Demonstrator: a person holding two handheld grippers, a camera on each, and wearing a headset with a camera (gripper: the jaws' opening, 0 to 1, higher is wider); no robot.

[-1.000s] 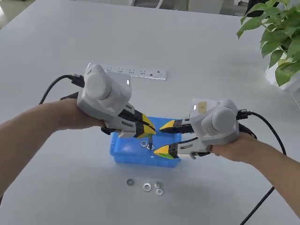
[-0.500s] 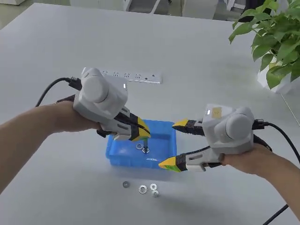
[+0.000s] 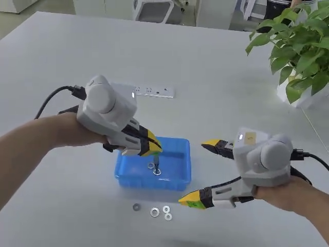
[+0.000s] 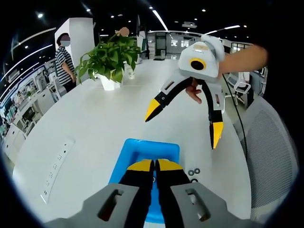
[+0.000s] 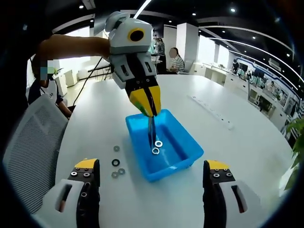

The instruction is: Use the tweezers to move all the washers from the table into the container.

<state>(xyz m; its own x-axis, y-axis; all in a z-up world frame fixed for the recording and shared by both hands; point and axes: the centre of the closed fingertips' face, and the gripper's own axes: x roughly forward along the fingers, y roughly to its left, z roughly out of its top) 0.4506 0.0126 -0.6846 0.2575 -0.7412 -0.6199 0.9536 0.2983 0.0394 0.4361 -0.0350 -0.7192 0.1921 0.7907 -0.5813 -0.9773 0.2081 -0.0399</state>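
While left gripper [image 3: 153, 146] keeps tweezers [image 3: 156, 163] over container [image 3: 181, 146] | right gripper [image 3: 192, 171] pulled back

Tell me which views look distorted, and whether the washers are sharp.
Head view: no bending, soft even light, washers sharp. Right gripper view: fisheye curves the table, washers small but clear. Left gripper view: same curving, bright ceiling lights.

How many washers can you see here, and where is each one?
6. Four washers lie on the table beside the blue container; two lie inside it, under the tweezers. The left gripper might hide more.
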